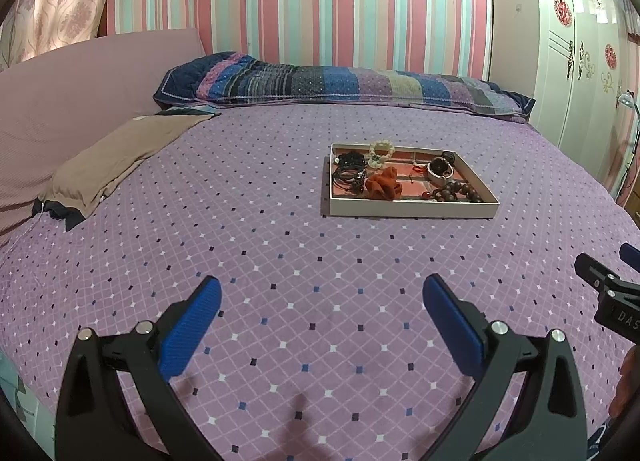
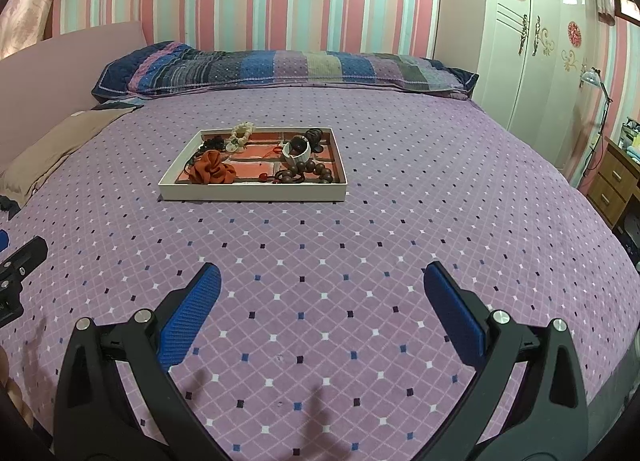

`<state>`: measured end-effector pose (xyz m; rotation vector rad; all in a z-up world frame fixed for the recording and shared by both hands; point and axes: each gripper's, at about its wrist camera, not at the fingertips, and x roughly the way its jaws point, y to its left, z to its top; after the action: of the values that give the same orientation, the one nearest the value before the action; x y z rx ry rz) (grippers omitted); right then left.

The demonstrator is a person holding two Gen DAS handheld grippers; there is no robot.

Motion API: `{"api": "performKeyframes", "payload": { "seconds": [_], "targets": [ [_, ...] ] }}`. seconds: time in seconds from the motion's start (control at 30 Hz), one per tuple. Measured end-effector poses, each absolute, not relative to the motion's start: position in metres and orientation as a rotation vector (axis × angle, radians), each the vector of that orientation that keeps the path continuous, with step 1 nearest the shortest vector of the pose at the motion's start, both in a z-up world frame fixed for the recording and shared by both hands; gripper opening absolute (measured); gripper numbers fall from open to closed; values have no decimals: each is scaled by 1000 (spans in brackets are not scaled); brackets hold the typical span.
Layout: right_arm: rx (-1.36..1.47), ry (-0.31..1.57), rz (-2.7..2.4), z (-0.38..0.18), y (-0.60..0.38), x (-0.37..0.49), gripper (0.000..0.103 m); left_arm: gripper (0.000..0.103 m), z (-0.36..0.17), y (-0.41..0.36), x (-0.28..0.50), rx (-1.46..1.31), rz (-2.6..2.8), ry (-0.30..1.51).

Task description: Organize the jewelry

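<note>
Cream-walled and shallow, the tray [image 1: 412,209] [image 2: 252,192] sits on the purple diamond-patterned bedspread [image 1: 280,245] [image 2: 400,221], well ahead of both grippers. Inside it lies the jewelry: an orange scrunchie [image 1: 382,185] [image 2: 211,168] near the front, black cord bracelets [image 1: 350,171] at the left, a pale bead bracelet [image 1: 381,149] [image 2: 241,132] toward the back, a white bangle [image 1: 440,171] [image 2: 297,151] and a string of dark brown wooden beads [image 1: 456,191] [image 2: 312,173] at the right front corner. A striped patchwork pillow [image 1: 344,87] [image 2: 280,67] lies along the head of the bed, with a tan cloth [image 1: 120,157] at the left edge. The left gripper [image 1: 322,295] hovers over bare bedspread, its blue-padded fingers spread wide and holding nothing. The right gripper [image 2: 322,283] is likewise spread wide and empty, beside the left one.
</note>
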<state>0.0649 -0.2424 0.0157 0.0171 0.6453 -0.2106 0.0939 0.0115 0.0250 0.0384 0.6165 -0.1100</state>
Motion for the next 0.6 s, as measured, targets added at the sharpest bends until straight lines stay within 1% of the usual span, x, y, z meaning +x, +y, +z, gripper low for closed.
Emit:
{"api": "performKeyframes", "payload": {
  "seconds": [0.6],
  "targets": [
    [13,640,-216,19,-241,64,99,99,27,8,91,43,-109,609]
  ]
}}
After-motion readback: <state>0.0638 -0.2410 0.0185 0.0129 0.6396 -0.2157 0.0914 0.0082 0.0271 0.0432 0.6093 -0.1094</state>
